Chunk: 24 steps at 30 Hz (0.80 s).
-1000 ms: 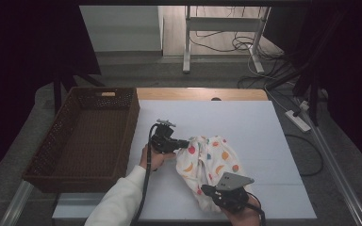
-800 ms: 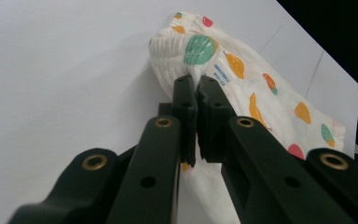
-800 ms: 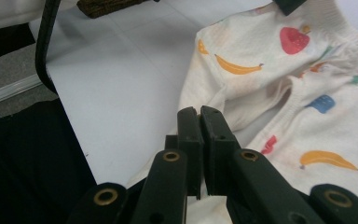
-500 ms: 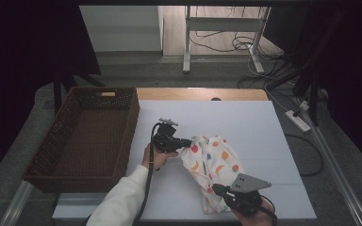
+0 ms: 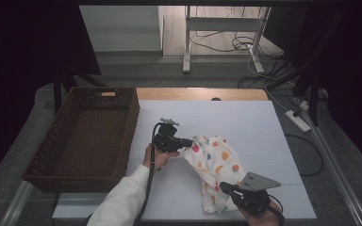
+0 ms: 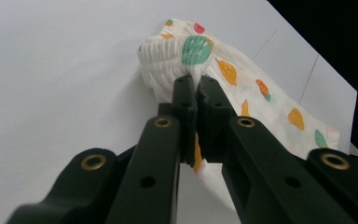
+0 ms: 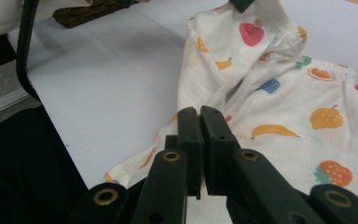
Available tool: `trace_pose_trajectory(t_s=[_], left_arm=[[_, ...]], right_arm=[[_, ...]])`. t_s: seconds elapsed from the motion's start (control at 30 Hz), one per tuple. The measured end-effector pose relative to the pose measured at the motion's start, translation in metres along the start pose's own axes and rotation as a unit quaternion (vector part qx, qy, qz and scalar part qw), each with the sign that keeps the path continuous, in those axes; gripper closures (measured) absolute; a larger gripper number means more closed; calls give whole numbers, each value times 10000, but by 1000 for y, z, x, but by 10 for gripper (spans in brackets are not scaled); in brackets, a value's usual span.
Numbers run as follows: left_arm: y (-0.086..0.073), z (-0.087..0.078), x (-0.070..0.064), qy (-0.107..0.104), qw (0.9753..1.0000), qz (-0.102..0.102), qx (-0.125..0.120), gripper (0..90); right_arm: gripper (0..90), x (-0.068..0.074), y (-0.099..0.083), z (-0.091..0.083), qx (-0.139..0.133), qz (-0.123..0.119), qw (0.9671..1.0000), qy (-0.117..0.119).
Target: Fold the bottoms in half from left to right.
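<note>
The fingers of the left gripper (image 6: pixel 195 88) are clamped on the gathered band of the cloth (image 5: pixel 215 169); those of the right gripper (image 7: pixel 199 116) are pinched on its lower edge. The cloth, white with a fruit print, is stretched between both grippers on the white table (image 5: pixel 245 122). A brown basket (image 5: pixel 87 136) is set at the table's left side.

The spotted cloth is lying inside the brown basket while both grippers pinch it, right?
Not quite: the high view shows the cloth on the white table, beside the basket. Left gripper and right gripper do pinch it.
</note>
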<state>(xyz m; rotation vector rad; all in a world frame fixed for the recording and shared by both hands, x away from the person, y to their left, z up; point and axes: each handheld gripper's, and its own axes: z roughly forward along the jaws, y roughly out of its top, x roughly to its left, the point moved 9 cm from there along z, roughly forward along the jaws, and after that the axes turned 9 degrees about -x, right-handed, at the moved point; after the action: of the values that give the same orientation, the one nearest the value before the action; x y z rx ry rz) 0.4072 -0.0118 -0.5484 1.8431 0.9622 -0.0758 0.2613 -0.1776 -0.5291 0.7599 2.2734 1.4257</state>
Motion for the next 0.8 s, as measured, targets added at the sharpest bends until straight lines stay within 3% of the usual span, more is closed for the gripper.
trace_pose_trajectory(t_s=[0.8], left_arm=[[8,16,-9,-22,9999,-83,-54,860]], right_arm=[[866,-30,-10,-26,-38,300,9986,-424]])
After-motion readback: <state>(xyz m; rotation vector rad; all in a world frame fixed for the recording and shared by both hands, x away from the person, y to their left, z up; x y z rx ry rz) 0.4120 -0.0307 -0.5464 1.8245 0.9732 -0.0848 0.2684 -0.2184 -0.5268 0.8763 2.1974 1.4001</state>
